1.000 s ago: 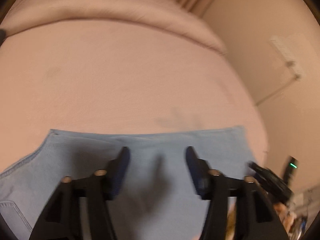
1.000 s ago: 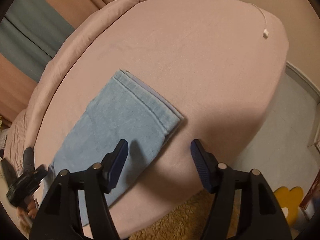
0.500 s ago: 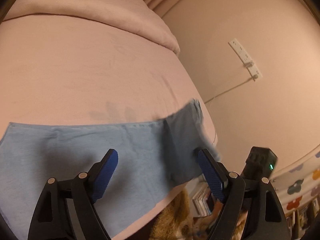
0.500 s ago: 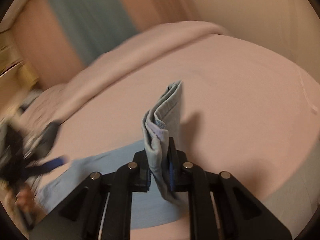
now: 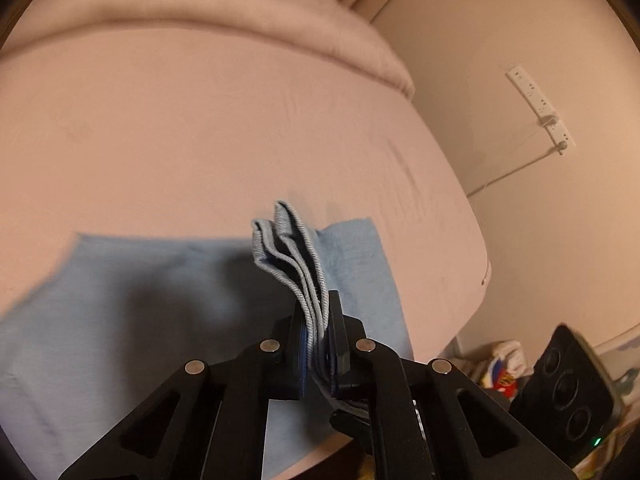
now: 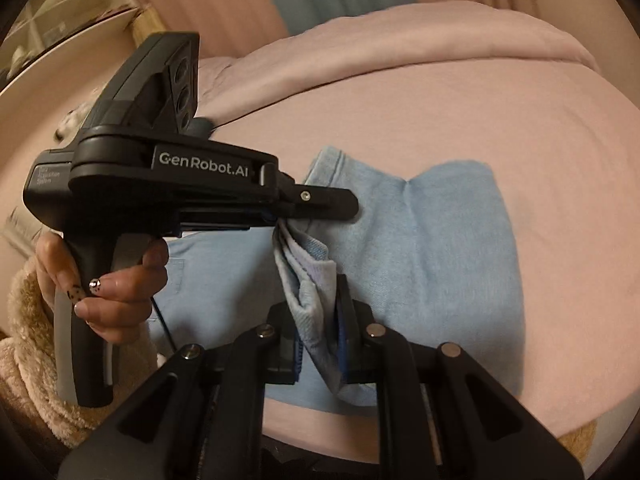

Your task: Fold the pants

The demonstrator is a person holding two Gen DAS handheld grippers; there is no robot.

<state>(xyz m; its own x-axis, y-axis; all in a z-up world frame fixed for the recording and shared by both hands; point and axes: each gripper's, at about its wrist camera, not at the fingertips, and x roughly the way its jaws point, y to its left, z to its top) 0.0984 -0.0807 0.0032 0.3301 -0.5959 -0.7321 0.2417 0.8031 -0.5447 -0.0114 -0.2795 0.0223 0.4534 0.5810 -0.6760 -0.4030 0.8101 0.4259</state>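
Light blue pants [image 5: 132,300] lie folded lengthwise on the pink bed [image 5: 200,140]. My left gripper [image 5: 318,336] is shut on the layered hem end of the pants, which sticks up between its fingers. My right gripper [image 6: 320,328] is shut on the same bunched hem edge of the pants [image 6: 440,240], lifted off the bed. The left gripper also shows in the right wrist view [image 6: 280,216], side on, pinching the cloth just beyond my right one. The rest of the pants lies flat beneath.
A rolled pink blanket [image 5: 240,12] lies along the bed's far side. A wall [image 5: 540,220] with a power strip [image 5: 538,104] and cable stands to the right. A fluffy rug [image 6: 48,392] and clutter [image 5: 500,364] are on the floor beside the bed.
The left gripper was open above the flat pants and has now shut on the hem. The right gripper shut on the hem earlier and has carried it towards the left gripper.
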